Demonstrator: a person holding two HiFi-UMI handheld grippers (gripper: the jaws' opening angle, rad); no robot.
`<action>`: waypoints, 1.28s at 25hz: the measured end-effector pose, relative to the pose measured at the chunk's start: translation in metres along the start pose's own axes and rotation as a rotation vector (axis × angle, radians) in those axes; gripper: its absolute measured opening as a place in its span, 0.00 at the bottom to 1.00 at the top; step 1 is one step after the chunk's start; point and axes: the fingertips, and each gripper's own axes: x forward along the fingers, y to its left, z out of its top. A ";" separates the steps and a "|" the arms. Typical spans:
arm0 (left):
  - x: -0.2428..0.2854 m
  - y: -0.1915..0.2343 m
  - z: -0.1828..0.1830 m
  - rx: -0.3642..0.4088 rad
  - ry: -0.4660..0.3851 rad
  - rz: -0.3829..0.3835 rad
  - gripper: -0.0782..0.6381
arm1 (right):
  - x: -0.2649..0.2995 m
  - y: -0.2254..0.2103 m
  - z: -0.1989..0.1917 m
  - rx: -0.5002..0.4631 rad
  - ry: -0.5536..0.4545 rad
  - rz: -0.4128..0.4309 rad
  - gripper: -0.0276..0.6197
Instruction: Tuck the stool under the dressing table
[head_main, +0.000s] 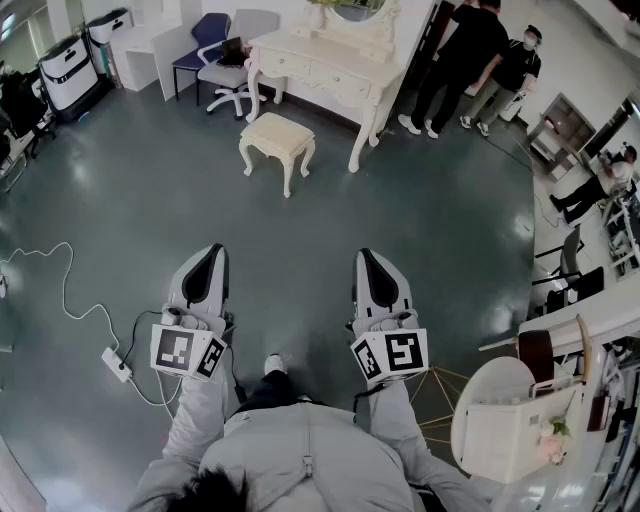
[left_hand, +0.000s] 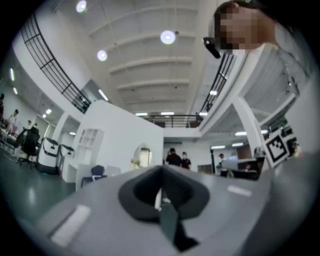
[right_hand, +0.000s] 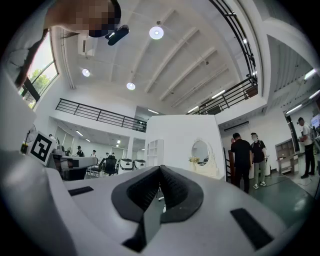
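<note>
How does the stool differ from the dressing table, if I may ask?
The stool is low with a padded top; the dressing table is taller, with drawers and a mirror. The stool stands on open floor; the dressing table stands by the wall. Both are cream with curved legs.

The cream stool (head_main: 277, 138) is standing on the floor (head_main: 440, 220) just in front of the dressing table (head_main: 330, 72); the left gripper (head_main: 214, 252) and right gripper (head_main: 366, 258), 2 closed pairs of jaws, are pointing towards it, well apart from it.
</note>
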 end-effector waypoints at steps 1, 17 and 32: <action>0.002 0.000 0.000 0.000 -0.001 0.000 0.12 | 0.001 -0.001 0.000 0.000 -0.001 0.001 0.05; 0.046 0.014 -0.013 -0.002 0.010 -0.034 0.12 | 0.041 -0.019 -0.011 0.001 -0.007 -0.014 0.05; 0.093 0.051 -0.023 -0.013 0.004 -0.080 0.12 | 0.092 -0.026 -0.020 0.011 -0.022 -0.047 0.05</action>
